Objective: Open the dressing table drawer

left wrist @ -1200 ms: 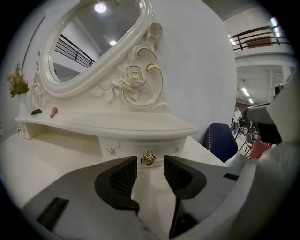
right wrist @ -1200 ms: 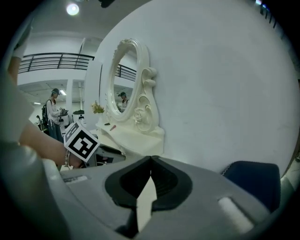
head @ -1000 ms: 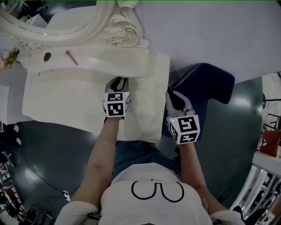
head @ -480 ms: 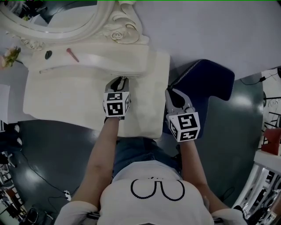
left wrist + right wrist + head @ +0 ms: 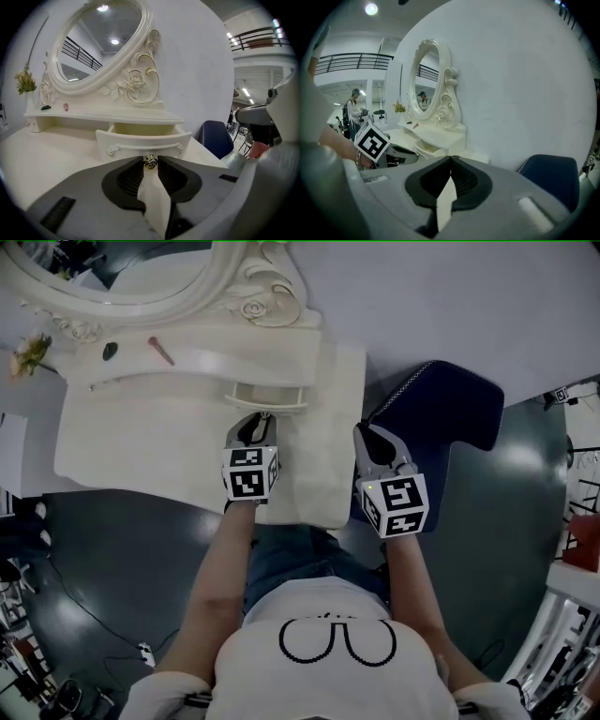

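Observation:
The small cream drawer (image 5: 266, 396) under the dressing table's raised shelf stands partly pulled out, and its pale inside shows (image 5: 140, 129). My left gripper (image 5: 257, 420) is shut on the drawer's little metal knob (image 5: 150, 161), which sits pinched between the two dark pads. My right gripper (image 5: 368, 434) hovers off the table's right edge, above the blue chair. In the right gripper view its jaws (image 5: 450, 159) meet at the tips with nothing between them.
The cream dressing table (image 5: 141, 442) carries an ornate oval mirror (image 5: 141, 277). On its shelf lie a pink stick (image 5: 159, 351) and a dark small thing (image 5: 110, 350), with flowers (image 5: 33, 352) at the far left. A blue chair (image 5: 441, 418) stands to the right.
The drawer has slid out from under the shelf. My left gripper drew back toward the person with the knob. The right gripper has stayed where it was.

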`<action>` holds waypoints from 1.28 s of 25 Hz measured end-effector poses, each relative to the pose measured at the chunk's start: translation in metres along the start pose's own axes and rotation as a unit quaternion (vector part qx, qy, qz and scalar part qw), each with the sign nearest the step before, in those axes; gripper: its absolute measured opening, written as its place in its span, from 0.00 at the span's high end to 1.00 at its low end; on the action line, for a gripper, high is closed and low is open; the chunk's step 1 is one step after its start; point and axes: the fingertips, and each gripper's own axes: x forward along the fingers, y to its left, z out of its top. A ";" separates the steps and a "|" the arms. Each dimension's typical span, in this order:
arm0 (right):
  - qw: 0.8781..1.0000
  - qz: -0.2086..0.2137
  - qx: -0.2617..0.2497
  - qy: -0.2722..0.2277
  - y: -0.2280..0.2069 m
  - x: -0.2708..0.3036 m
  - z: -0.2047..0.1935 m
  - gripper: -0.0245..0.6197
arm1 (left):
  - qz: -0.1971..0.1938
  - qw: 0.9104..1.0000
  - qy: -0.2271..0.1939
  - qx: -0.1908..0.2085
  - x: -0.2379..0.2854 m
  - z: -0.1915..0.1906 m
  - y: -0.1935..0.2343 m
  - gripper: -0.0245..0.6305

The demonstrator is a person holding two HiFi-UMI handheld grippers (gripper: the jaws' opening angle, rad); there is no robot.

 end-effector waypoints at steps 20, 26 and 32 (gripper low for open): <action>1.000 0.006 0.000 -0.013 -0.003 -0.006 0.015 0.97 | 0.011 1.000 -0.016 -0.005 -0.044 -0.011 -0.006 0.73; 1.000 0.001 0.001 -0.021 -0.005 -0.007 0.021 0.97 | 0.016 1.000 -0.018 0.014 -0.064 -0.008 0.000 0.73; 0.999 0.004 -0.014 -0.051 0.001 -0.017 0.047 0.97 | 0.037 0.997 -0.067 0.019 -0.086 0.028 0.012 0.73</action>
